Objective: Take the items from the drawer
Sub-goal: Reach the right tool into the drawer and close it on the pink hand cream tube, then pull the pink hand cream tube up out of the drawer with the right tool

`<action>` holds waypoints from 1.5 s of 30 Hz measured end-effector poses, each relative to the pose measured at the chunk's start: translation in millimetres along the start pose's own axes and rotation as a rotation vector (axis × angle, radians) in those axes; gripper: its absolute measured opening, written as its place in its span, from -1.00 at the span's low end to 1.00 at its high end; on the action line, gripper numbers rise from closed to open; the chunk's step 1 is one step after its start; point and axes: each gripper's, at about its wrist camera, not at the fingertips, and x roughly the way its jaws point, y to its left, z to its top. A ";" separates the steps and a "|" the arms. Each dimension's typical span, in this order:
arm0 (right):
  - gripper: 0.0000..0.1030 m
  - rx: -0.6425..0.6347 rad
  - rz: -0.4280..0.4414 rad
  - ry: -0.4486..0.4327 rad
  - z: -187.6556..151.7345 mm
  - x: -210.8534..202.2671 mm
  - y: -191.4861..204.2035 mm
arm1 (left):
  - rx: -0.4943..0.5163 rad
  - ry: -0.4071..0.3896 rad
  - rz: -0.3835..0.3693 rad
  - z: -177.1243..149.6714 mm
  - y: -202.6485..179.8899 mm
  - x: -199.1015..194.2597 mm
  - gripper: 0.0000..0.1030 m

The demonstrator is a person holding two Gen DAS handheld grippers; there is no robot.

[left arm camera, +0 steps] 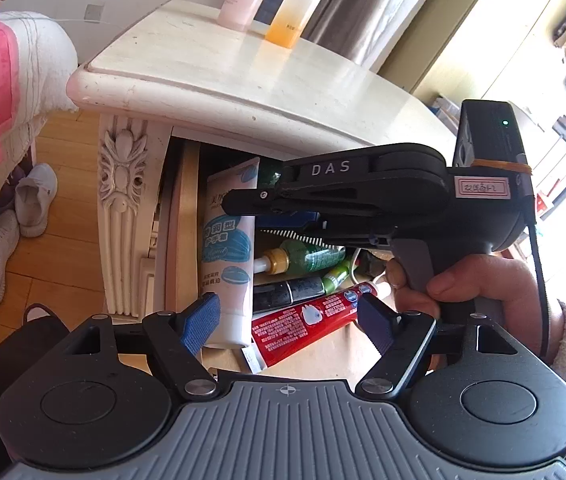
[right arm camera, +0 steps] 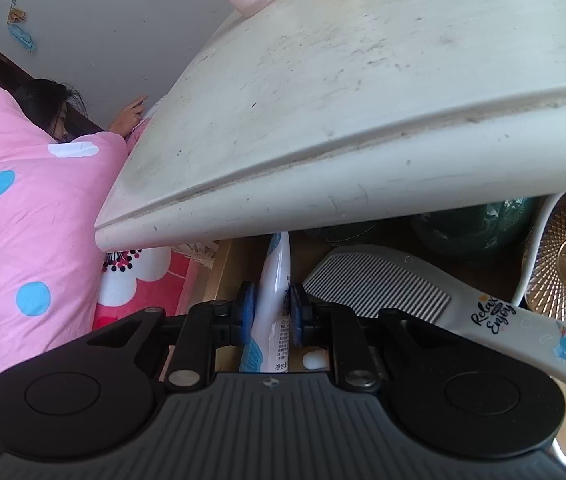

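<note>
The right tongs (right arm camera: 273, 316) are clenched on the hand-cream tube (right arm camera: 273, 280) inside the open drawer (left arm camera: 181, 220). Lift the tube straight out, clear of the tabletop (right arm camera: 343, 100) overhang. The left tongs (left arm camera: 289, 320) hover released above the toothpaste tube (left arm camera: 307, 320).

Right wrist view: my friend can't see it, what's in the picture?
The right gripper squeezes a white and blue tube in an open drawer under a white tabletop. A white comb lies beside the tube, and a pink spotted blanket is on the left.
</note>
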 end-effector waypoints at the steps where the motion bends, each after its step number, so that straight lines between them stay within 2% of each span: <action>1: -0.63 0.005 0.004 0.004 -1.2 -1.9 -0.5 | 0.002 0.001 0.004 0.7 -0.5 0.7 0.50; 7: -0.63 0.052 0.030 0.017 -7.5 -12.7 -7.2 | 0.009 0.019 0.023 4.0 -3.3 6.1 0.44; 16: -0.63 0.142 0.069 -0.003 -16.3 -29.7 -22.6 | 0.021 0.028 0.085 7.6 -4.6 9.6 0.14; 24: -0.63 0.221 0.095 -0.021 -26.3 -43.4 -36.7 | 0.040 0.047 0.121 10.1 -10.3 16.1 0.02; 26: -0.62 0.239 0.096 -0.019 -28.1 -44.8 -39.9 | 0.047 0.048 0.133 10.9 -11.7 17.4 -0.10; 28: -0.62 0.256 0.098 -0.013 -29.0 -45.0 -42.6 | 0.046 0.051 0.125 11.3 -11.2 18.3 -0.11; 31: -0.58 0.283 0.098 0.001 -28.8 -43.0 -45.7 | 0.047 0.049 0.110 10.2 -11.2 18.7 -0.25; 35: -0.53 0.295 0.101 0.017 -27.0 -37.2 -45.6 | 0.050 0.045 0.104 8.9 -11.1 19.0 -0.26; 39: -0.32 0.315 0.088 0.024 -24.9 -31.7 -46.4 | 0.056 0.043 0.097 8.5 -11.0 18.6 -0.26; 45: -0.33 0.327 0.089 0.031 -20.0 -18.2 -43.2 | 0.051 0.037 0.084 7.8 -10.5 17.9 -0.26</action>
